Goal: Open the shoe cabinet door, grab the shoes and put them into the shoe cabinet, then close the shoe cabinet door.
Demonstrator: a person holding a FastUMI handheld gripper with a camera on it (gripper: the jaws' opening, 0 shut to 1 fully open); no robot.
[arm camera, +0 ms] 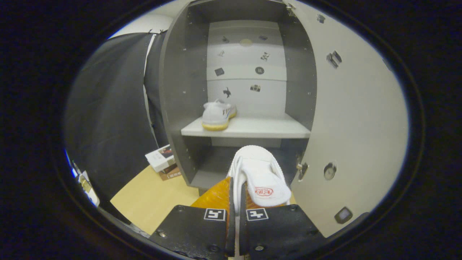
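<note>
We hold the white shoe [260, 177] by its collar; the fingers [234, 202] are closed narrow on that soft, thin edge. We judge it light and pliable, likely to sag. It hangs before the open shoe cabinet [187, 90]; the insole's red logo is illegible. A second shoe [217, 115] sits on the shelf [260, 129].

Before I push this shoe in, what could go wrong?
1. The jaws pinch only a thin edge of the held shoe, so it may slip or swing on the way up.
2. The shelf sits above the shoe; its front lip could catch the toe.
3. The open door stands close on the right, and the first shoe takes the shelf's left end.
</note>
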